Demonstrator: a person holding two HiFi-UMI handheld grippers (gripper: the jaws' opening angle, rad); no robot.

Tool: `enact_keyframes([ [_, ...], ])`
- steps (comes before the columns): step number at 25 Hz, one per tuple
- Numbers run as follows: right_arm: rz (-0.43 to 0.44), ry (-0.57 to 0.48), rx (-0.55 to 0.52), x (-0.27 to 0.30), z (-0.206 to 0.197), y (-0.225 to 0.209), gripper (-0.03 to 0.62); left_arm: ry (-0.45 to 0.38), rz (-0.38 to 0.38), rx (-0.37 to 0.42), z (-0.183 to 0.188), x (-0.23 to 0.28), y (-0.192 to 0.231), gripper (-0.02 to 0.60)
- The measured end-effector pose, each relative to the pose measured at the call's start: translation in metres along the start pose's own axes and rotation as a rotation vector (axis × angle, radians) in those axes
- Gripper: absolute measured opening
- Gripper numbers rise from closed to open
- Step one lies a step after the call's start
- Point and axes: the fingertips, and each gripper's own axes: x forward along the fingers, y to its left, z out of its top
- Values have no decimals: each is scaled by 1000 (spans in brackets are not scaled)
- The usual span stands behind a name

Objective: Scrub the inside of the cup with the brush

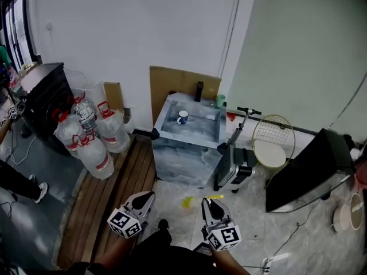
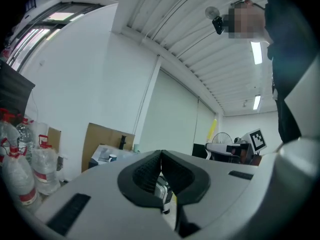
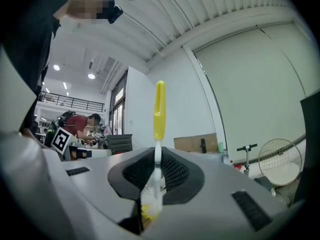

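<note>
A white cup with a blue print (image 1: pixel 182 117) stands in the basin of a marble-look sink block (image 1: pixel 189 148) against the far wall; in the left gripper view the cup (image 2: pixel 112 158) is small and distant. My right gripper (image 1: pixel 210 206) is held low, well short of the sink. It is shut on a brush (image 3: pixel 159 109): the yellow handle sticks out past the jaws, and white and yellow bristles sit behind them. My left gripper (image 1: pixel 142 201) hovers beside it. Its jaws (image 2: pixel 161 164) are shut with nothing between them.
Several large water bottles (image 1: pixel 86 136) stand left of the sink beside a black cabinet (image 1: pixel 49 102). Cardboard (image 1: pixel 183 85) and a black faucet (image 1: pixel 199 90) are behind the basin. A scooter (image 1: pixel 235 153), a round wire frame (image 1: pixel 273 136) and a black case (image 1: pixel 309 171) stand at the right.
</note>
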Motion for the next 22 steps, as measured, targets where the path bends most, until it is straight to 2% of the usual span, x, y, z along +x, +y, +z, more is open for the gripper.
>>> enact_keyframes([
  [5,-12,3,-16,61,8,-27,50,2,5,-23,8,41,49,18],
  [13,-31,14,-48,152,18,-53,49,2,-31,-10,29,112,118,18],
  [22,-19,25,-49,216,17,-72,50,8,-38,-46,31,158,170,18],
])
